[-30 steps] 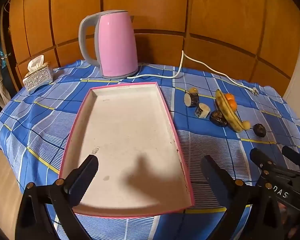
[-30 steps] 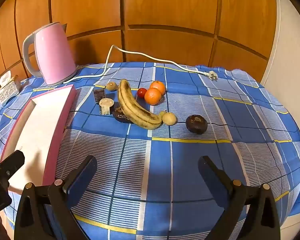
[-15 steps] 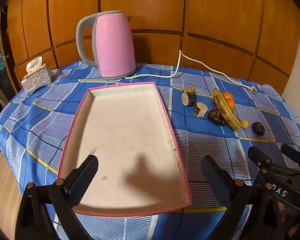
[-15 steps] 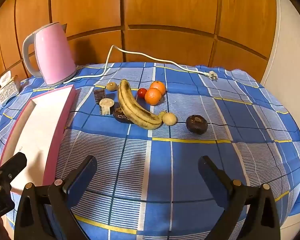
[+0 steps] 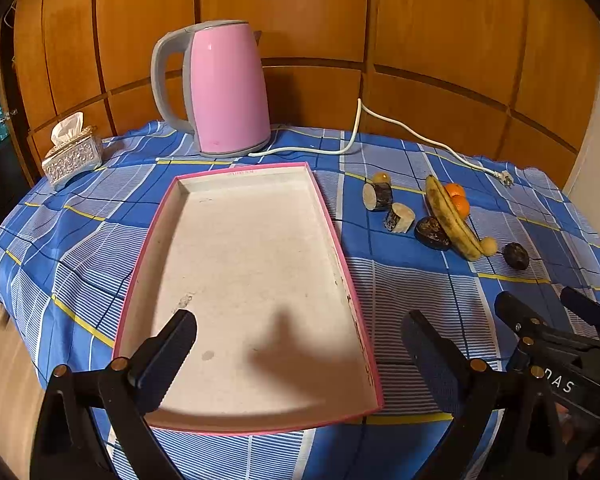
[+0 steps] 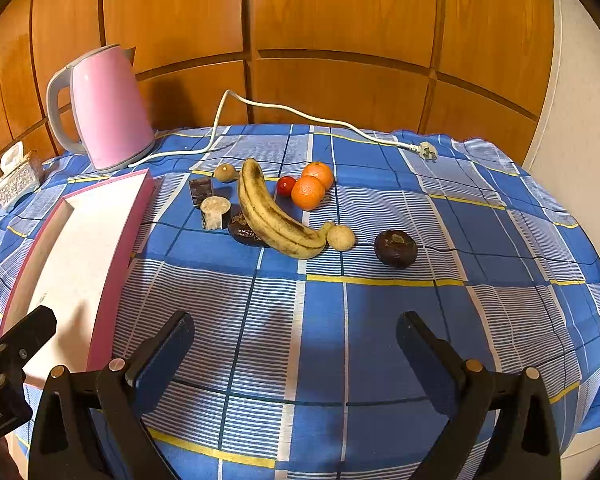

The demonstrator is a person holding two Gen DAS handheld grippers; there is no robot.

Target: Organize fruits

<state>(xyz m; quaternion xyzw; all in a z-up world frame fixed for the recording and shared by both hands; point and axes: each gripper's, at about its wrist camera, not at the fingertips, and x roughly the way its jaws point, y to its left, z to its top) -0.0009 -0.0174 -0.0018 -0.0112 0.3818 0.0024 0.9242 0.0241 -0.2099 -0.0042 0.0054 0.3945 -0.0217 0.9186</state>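
Blue checked tablecloth (image 6: 340,320); spotted yellow banana (image 6: 268,212), bare pink-rimmed tray (image 5: 244,264); both tongs wide open, holding nothing.

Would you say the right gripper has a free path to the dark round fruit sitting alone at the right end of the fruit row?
Probably yes. The right gripper is open and empty, and only bare tablecloth lies between it and the dark round fruit, which stands apart from the small tan fruit.

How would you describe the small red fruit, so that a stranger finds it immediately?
Start from the long banana in the middle of the blue checked tablecloth. Behind it lie two oranges; the small red fruit touches the nearer one. It is the only red thing there.
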